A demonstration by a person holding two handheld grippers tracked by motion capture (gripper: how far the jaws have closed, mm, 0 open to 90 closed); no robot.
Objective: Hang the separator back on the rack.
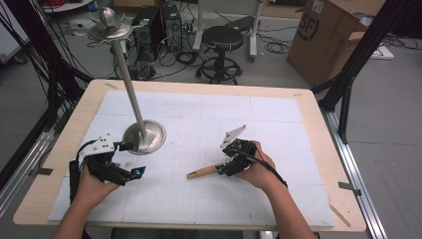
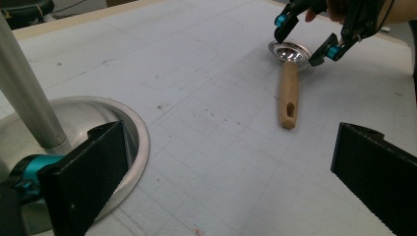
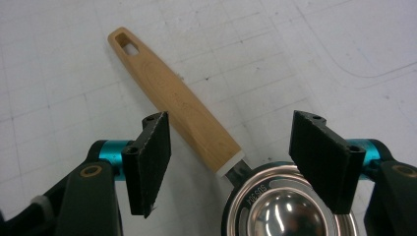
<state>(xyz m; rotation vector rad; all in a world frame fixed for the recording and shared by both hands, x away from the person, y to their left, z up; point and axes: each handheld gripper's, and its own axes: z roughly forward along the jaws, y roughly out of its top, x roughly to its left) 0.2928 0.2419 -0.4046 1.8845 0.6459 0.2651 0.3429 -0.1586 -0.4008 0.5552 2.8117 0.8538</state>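
I hold the right gripper (image 3: 228, 162) over the ladle (image 3: 196, 123) lying on the tabletop (image 1: 209, 89), fingers apart astride its bowl, untouching. My left gripper (image 2: 221, 182), fingers wide, sits beside the stand (image 2: 74, 128).

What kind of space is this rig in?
Probably a lab or workshop, not a home. Behind the work table sit desktop computer towers on the floor amid loose cables, a black stool, and a cardboard shipping box; black frame legs stand beside the table.
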